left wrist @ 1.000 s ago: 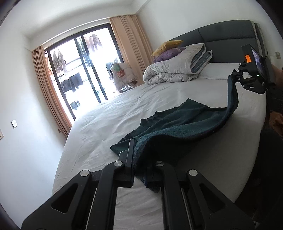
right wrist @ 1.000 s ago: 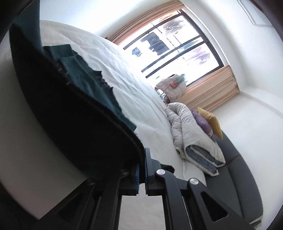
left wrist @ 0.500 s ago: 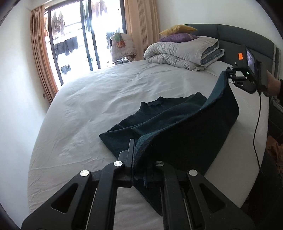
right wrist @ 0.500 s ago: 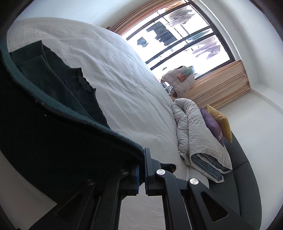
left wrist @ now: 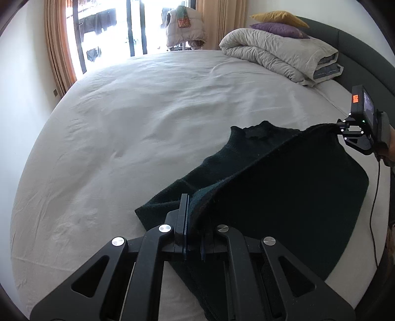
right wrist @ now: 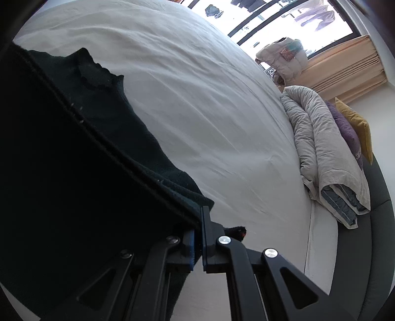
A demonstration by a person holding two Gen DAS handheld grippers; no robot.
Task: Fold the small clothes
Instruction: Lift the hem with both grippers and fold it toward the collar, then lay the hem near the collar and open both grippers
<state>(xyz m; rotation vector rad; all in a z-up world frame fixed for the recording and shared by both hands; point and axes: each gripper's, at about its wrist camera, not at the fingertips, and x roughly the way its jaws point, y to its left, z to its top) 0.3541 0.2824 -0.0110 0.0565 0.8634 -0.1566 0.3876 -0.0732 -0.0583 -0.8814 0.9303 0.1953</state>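
Note:
A dark green knitted sweater (left wrist: 284,182) lies partly on the white bed (left wrist: 148,123), its collar end flat on the sheet. Its near hem is lifted and stretched between both grippers. My left gripper (left wrist: 191,207) is shut on one hem corner at the bottom of the left wrist view. My right gripper (left wrist: 339,128) shows at the right edge of that view, shut on the other corner. In the right wrist view the right gripper (right wrist: 200,222) pinches the sweater (right wrist: 74,160), which fills the left half; the collar (right wrist: 93,71) lies beyond.
A folded grey duvet (left wrist: 276,54) with purple and yellow pillows (left wrist: 279,22) sits by the dark headboard (left wrist: 358,49). Glass balcony doors (left wrist: 111,32) with curtains stand behind the bed. A cable (left wrist: 374,197) hangs from the right gripper. A hand (left wrist: 387,153) holds that gripper.
Both grippers have carried the lifted hem forward over the sweater toward the collar and slightly lower. The fold of raised cloth now hangs over more of the garment.

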